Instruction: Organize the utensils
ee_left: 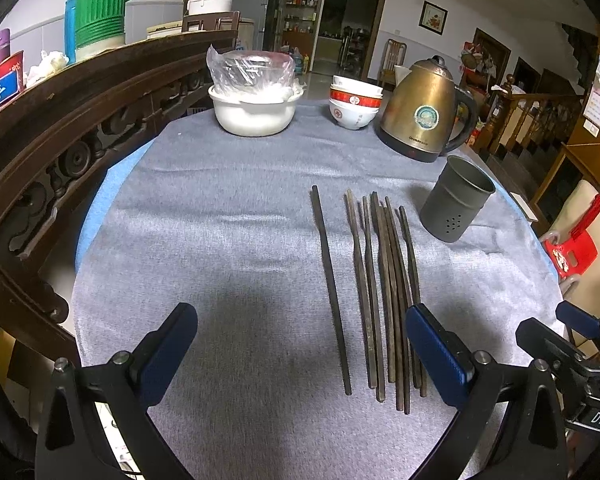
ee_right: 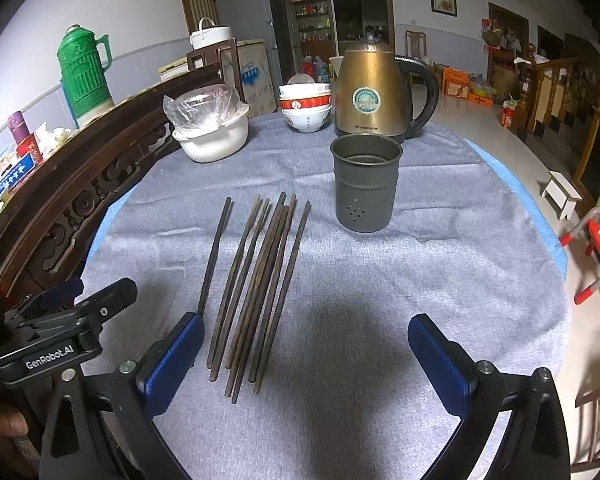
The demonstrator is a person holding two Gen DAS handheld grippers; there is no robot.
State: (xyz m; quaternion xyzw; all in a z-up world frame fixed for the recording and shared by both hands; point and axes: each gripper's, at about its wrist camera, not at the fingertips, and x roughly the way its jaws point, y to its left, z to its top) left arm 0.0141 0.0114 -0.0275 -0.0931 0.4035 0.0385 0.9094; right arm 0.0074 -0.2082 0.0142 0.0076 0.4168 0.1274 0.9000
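Both grippers, the left gripper (ee_left: 302,354) and the right gripper (ee_right: 306,360), hang low over the grey cloth (ee_left: 228,240) with jaws spread wide and nothing in them. Dark chopsticks (ee_left: 384,292) lie side by side on the cloth, one a little apart. Just beside them stands a grey metal cup (ee_right: 366,182), in front of the gold kettle (ee_right: 370,92).

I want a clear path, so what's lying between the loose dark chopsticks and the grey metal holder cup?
Nothing: only bare grey cloth separates the dark chopsticks from the grey metal holder cup, clearest in the right wrist view.
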